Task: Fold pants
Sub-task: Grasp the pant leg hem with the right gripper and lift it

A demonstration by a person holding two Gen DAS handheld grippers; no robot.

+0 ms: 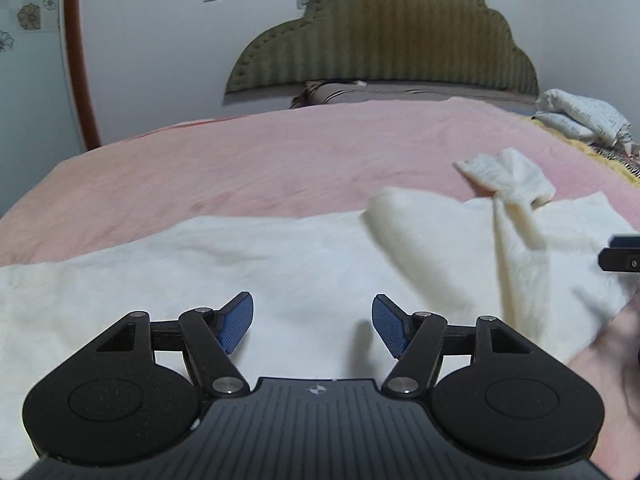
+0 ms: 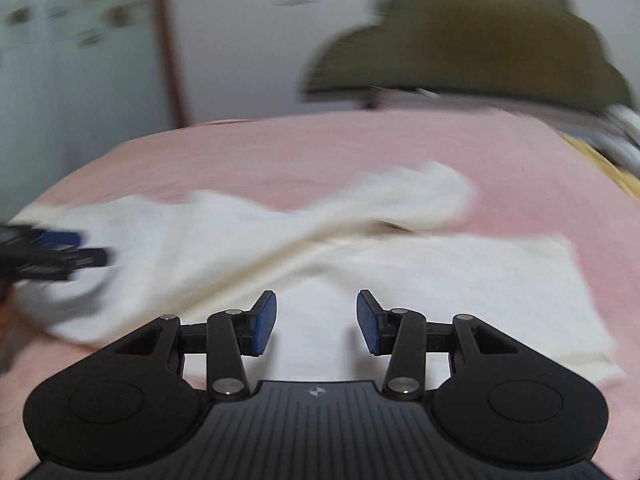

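Observation:
Cream-white pants (image 1: 248,264) lie spread across a pink bed (image 1: 240,168), with one leg end flopped back over the rest toward the far right (image 1: 508,184). My left gripper (image 1: 313,322) hovers over the flat cloth, open, nothing between its blue pads. In the right wrist view the same pants (image 2: 440,276) stretch from left to right, blurred, with a twisted leg (image 2: 400,196) lying across them. My right gripper (image 2: 316,320) stands open above the cloth, holding nothing. The other gripper shows at the left edge (image 2: 48,256) of that view.
A padded olive headboard (image 1: 384,40) stands against the white wall behind the bed. A crumpled patterned white cloth (image 1: 580,118) and a yellow blanket edge (image 1: 608,156) lie at the far right. A wooden door frame (image 1: 78,60) rises at the left.

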